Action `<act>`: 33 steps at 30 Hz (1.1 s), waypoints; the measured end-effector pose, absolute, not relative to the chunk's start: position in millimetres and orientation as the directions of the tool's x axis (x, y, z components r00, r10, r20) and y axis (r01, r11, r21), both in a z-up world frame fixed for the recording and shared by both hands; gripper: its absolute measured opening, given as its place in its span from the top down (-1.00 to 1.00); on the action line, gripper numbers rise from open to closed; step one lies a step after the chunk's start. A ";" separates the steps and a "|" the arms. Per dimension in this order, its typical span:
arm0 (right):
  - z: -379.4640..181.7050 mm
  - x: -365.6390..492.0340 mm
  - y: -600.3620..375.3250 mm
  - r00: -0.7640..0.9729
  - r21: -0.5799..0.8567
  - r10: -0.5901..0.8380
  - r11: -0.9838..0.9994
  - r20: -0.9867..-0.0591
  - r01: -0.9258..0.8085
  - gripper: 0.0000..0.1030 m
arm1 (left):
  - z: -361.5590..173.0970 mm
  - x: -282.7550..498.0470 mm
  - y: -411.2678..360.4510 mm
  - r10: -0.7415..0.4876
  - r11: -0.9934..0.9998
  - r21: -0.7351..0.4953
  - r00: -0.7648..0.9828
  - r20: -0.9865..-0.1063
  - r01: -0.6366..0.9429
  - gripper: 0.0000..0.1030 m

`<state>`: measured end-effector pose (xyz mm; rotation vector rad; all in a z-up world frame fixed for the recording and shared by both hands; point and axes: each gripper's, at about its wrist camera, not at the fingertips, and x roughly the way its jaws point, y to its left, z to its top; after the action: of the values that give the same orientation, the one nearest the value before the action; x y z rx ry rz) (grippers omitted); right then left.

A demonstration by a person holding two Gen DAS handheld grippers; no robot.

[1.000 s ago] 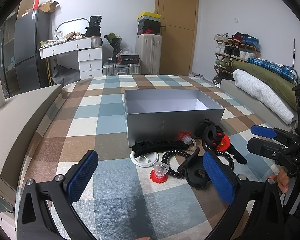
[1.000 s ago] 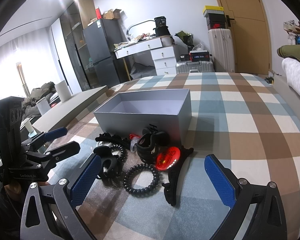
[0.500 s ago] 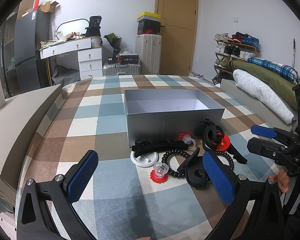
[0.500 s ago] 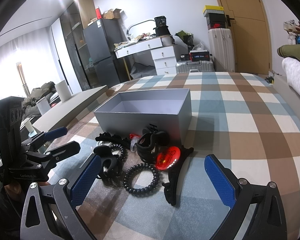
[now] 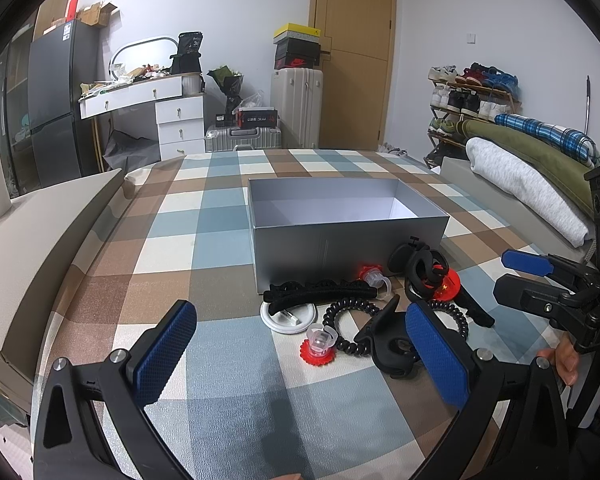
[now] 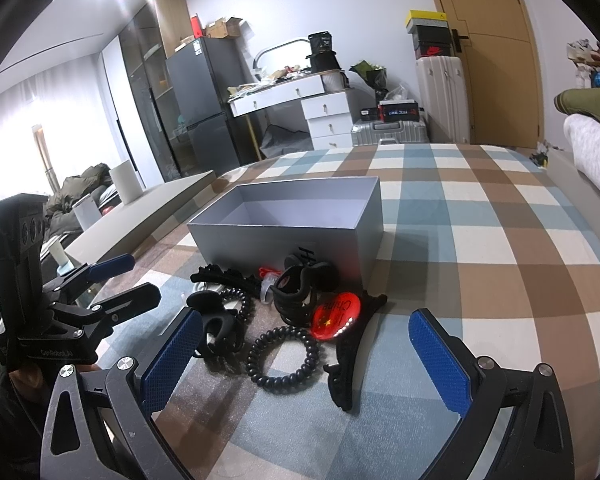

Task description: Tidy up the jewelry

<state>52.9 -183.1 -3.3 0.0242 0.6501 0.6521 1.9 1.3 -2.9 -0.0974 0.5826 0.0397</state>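
Resting on a checked bedspread (image 5: 204,216) in blue, brown and white, an open grey box (image 5: 348,236) stands with its interior showing nothing inside from either view. The accessories lie in a loose cluster directly against the box's near wall. Left wrist view: a long black hair clip (image 5: 320,292) lies partly over a white round disc (image 5: 288,314); a black spiral hair tie (image 5: 350,326) sits just beside it, with a clear ring on a red base (image 5: 318,346) touching its near-left edge. A second clear and red ring (image 5: 374,276) lies close to the box wall. A black claw clip (image 5: 422,266) rests against a red round badge (image 5: 446,282). Right wrist view: another spiral hair tie (image 6: 282,358) lies in front of the badge (image 6: 336,318), with a black flat clip (image 6: 350,354) to its right. The left gripper (image 5: 300,354) is released, blue pads spread wide, hovering near the cluster and holding nothing. The right gripper (image 6: 306,358) is likewise spread apart and unloaded, framing the nearer hair tie without contact. A hand (image 5: 572,364) grips the right gripper's handle at the edge of the left wrist view.
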 end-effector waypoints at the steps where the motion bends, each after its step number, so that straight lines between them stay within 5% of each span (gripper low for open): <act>1: -3.2 52.6 -183.2 0.606 0.218 0.571 0.802 -0.554 -0.556 -1.00 | -2.9 2.0 1.3 0.011 0.995 -0.079 0.834 -0.552 -0.065 -0.98; 14: -3.9 52.7 -183.1 0.605 0.218 0.569 0.803 -0.558 -0.554 -1.00 | -3.7 1.1 2.5 0.006 0.995 -0.083 0.832 -0.554 -0.062 -0.98; 33: -16.4 66.7 -175.5 0.522 0.192 0.484 0.835 -0.703 -0.516 -0.99 | -2.2 2.2 -12.3 -0.036 0.998 -0.066 0.800 -0.599 -0.005 -0.98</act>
<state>66.7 -175.5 -16.4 -0.0423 0.8279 0.5988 2.2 -12.3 -2.2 -0.0655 0.6430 -0.0168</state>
